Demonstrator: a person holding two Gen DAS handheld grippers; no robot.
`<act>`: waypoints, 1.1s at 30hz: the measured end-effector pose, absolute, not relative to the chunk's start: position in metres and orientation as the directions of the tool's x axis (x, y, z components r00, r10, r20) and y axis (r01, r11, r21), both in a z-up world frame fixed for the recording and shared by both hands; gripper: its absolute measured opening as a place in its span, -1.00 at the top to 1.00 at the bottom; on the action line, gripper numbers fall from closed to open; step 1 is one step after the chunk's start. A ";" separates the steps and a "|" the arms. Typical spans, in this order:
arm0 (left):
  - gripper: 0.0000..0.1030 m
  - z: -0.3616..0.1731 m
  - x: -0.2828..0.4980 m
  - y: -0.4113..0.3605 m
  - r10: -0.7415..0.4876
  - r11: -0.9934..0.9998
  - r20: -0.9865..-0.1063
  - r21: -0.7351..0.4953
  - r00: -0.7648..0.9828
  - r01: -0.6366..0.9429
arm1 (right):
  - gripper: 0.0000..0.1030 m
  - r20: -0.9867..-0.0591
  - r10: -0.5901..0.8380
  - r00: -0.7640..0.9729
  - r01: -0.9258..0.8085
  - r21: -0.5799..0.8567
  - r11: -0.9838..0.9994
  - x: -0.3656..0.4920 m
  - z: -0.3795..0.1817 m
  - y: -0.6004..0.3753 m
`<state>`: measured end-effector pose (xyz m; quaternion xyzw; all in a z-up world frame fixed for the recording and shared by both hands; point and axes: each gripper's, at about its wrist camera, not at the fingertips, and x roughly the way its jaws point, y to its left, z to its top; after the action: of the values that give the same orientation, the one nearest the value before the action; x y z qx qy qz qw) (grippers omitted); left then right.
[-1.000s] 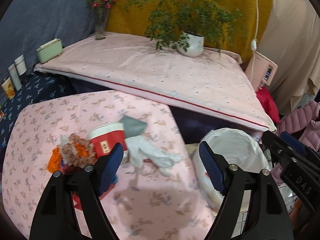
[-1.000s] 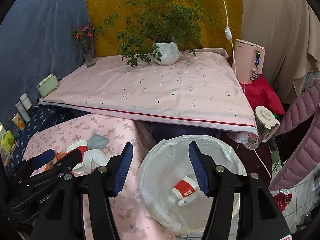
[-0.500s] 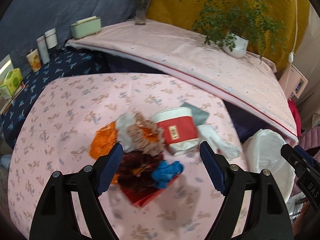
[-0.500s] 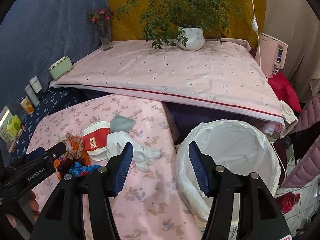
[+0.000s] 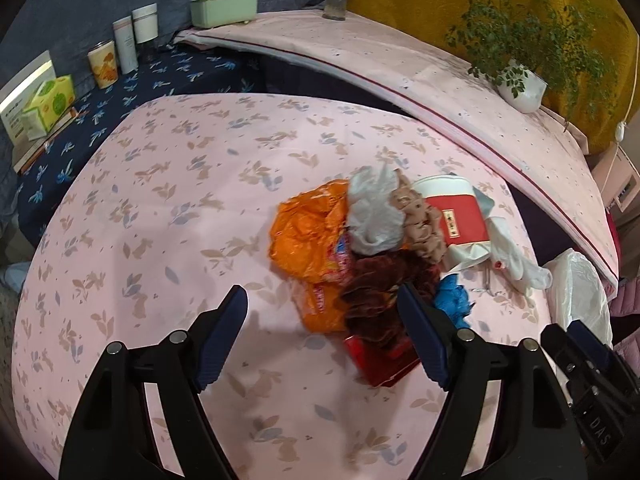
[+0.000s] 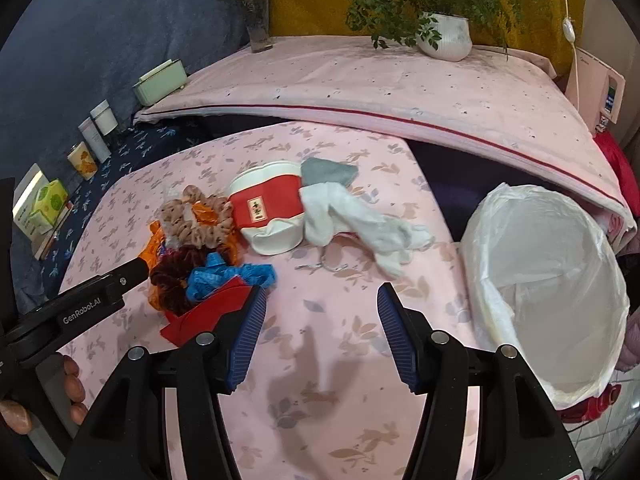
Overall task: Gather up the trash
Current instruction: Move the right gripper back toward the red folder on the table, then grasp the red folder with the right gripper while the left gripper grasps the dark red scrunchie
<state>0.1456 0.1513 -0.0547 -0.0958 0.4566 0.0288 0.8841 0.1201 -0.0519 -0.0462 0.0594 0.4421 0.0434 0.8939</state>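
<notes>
A heap of trash lies on the pink round table (image 5: 160, 240): an orange wrapper (image 5: 312, 236), a grey-white bag (image 5: 374, 212), a tan scrunchie (image 6: 196, 220), a maroon scrunchie (image 5: 380, 296), a blue scrap (image 6: 228, 274), a red carton (image 6: 204, 312), a crushed red-and-white cup (image 6: 268, 212) and a white glove (image 6: 360, 228). My left gripper (image 5: 322, 334) hangs open just short of the heap with nothing between its fingers. My right gripper (image 6: 318, 330) stands open over bare cloth between the heap and the white-lined bin (image 6: 548, 288).
A grey cloth (image 6: 328, 172) lies behind the cup and a small wire piece (image 6: 324, 267) in front of it. Behind the table is a pink-covered bench (image 6: 400, 84) with a potted plant (image 6: 442, 36), vase and green box (image 6: 160, 82). Tins and boxes line the left.
Both grippers swung left, away from the bin, and came down toward the table. The trash heap now sits close ahead of the left gripper; the bin has slid to the right edge.
</notes>
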 end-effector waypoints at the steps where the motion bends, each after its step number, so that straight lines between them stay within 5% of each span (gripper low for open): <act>1: -0.42 -0.056 0.144 0.155 -0.033 0.979 -0.815 -0.142 0.579 -0.145 | -0.10 -0.787 0.137 0.601 -0.029 0.150 0.988 0.120 -0.049 -0.046; 20: -0.43 -0.059 0.132 0.195 0.025 0.968 -0.819 -0.123 0.573 -0.219 | -0.08 -0.834 0.221 0.505 -0.047 0.229 0.972 0.135 -0.092 0.021; 30: -0.43 -0.064 0.132 0.155 -0.032 0.984 -0.825 -0.125 0.565 -0.127 | 0.95 -0.863 0.217 0.456 -0.011 0.238 0.971 0.115 -0.102 -0.022; 33: -0.43 -0.068 0.132 0.139 -0.053 0.987 -0.830 -0.128 0.555 -0.097 | 0.97 -0.859 0.206 0.468 0.011 0.239 0.971 0.111 -0.099 -0.037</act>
<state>0.1323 0.1387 -0.0676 -0.0794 0.4717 0.0127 0.8781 0.1107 -0.0371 -0.0989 0.1058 0.5127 0.0576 0.8501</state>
